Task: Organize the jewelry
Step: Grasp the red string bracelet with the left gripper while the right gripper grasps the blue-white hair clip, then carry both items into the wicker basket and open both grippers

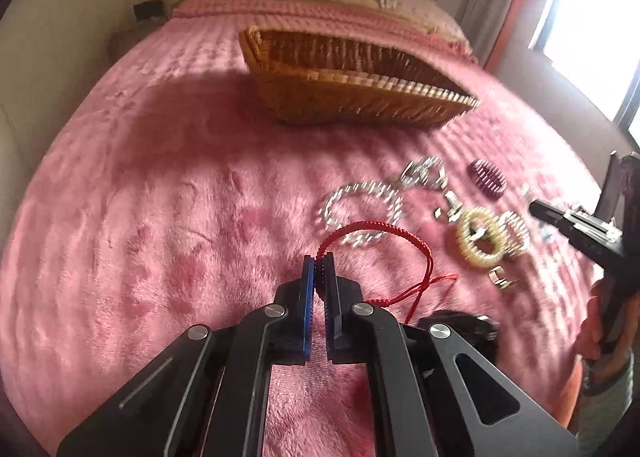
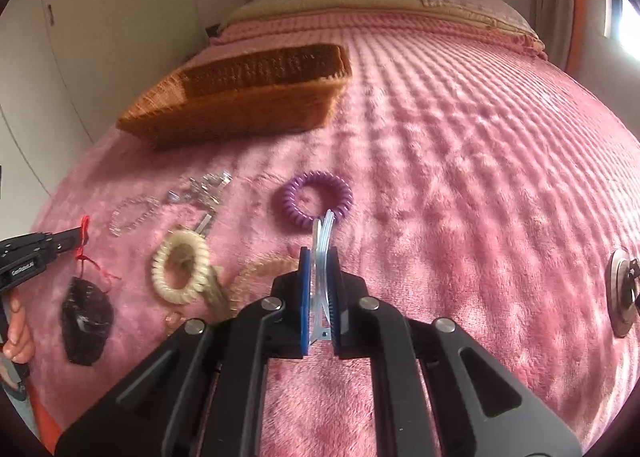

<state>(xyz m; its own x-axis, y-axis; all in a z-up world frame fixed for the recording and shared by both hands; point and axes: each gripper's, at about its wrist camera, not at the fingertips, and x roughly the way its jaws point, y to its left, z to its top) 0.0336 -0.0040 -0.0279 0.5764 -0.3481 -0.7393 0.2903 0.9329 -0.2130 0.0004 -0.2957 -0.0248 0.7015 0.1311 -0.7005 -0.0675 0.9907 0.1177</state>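
Pick-up stage of the sorting. The left gripper (image 1: 319, 261) is closed on the red cord bracelet (image 1: 362, 235), whose loop lies toward the clear bead bracelet (image 1: 362, 213) and whose tails trail to the right. The right gripper (image 2: 320, 257) is clamped on a clear curved hair clip (image 2: 322, 257), held on edge, its long axis running forward along the fingers toward the purple coil tie (image 2: 318, 199). The wicker basket (image 1: 360, 101) stands well beyond on the pink blanket (image 1: 160, 197). A lift and a carry to the basket are judged to be called for next
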